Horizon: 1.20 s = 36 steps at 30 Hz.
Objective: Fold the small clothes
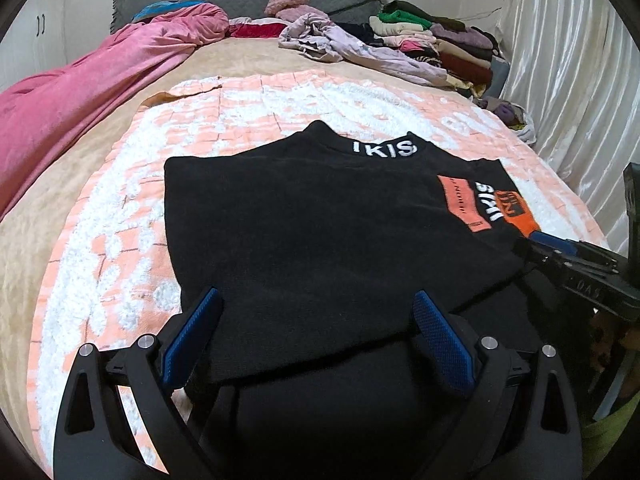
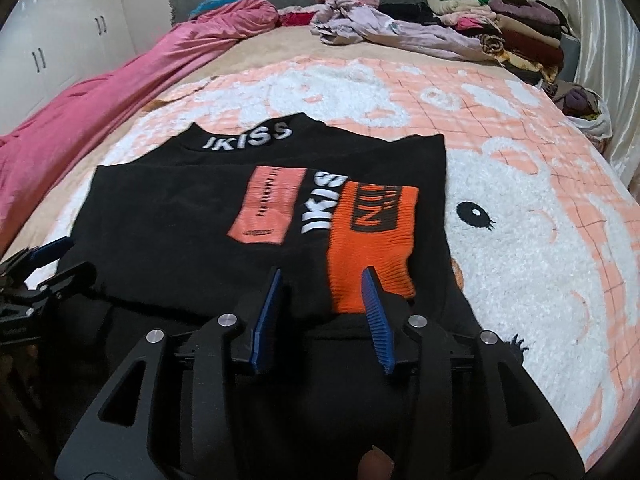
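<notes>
**Black sweater lying part-folded on the bed, both pairs of fingers hanging open at its near edge**

A bed [image 2: 520, 208] with a pink-and-white plush blanket is filling the room, and the work is happening on its near half. The right gripper [image 2: 324, 292] is hovering with its blue fingers [image 2: 266, 316] parted, nothing pinched between them, the orange cuff [image 2: 372, 240] lying just beyond their tips. The left gripper [image 1: 316, 312] is holding its fingers [image 1: 192, 332] spread wide over the near hem, gripping nothing. Ahead of both, the black sweater [image 1: 304, 224] is lying flat with its sides turned in, collar farthest from the fingers. It is looking soft, light and floppy, likely sagging when lifted, so pinching the doubled near hem at two corners seems best. Far beyond the fingers, a pile of folded clothes [image 1: 448, 36] is sitting by the headboard.
</notes>
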### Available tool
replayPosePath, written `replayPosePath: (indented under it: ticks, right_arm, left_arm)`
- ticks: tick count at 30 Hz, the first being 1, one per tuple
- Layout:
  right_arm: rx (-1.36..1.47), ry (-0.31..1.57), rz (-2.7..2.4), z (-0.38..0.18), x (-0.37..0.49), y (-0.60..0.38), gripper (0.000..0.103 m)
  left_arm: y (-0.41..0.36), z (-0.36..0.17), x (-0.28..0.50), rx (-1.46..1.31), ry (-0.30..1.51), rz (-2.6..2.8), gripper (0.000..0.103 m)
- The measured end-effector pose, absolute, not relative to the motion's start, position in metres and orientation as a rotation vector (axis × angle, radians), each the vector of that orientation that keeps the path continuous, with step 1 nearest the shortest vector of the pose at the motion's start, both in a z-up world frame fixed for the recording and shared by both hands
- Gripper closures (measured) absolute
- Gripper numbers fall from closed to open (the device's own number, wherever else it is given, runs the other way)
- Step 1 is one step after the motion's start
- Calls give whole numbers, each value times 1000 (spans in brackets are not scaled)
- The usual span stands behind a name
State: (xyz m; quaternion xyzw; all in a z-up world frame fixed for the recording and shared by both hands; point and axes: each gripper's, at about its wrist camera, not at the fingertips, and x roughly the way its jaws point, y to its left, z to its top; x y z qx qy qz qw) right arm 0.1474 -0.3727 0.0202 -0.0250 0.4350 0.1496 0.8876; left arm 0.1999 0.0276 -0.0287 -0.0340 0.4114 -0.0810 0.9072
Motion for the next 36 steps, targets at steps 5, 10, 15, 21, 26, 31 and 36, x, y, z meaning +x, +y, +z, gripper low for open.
replayPosePath:
  ticks: [5,10,15,21,26,31,36]
  right_arm:
    - [-71,909,329,18,142,-361,66]
    - [-59,930,313,13,143,-362,64]
    - [-46,915,323,21,137,-363,53]
    - [-56,874,328,36,127,-360,32]
    - [-48,852,315,46,122,-364,23]
    - [-34,839,301,54,118,-369,17]
    - [-33,824,306,63,113,-372,14]
  left_arm:
    - [18,-29,195,-23,853,-164,7]
    - [20,-33,197,-18,869,-157,7]
    - [22,-28,196,-41,860,-171,7]
    - [23,-18,189,-65,841,-194,7]
    - [24,-8,183,-65,816,-184,5]
    - [26,-3,180,-69,804,-171,5]
    - [27,5,174,-61,779,-152,5]
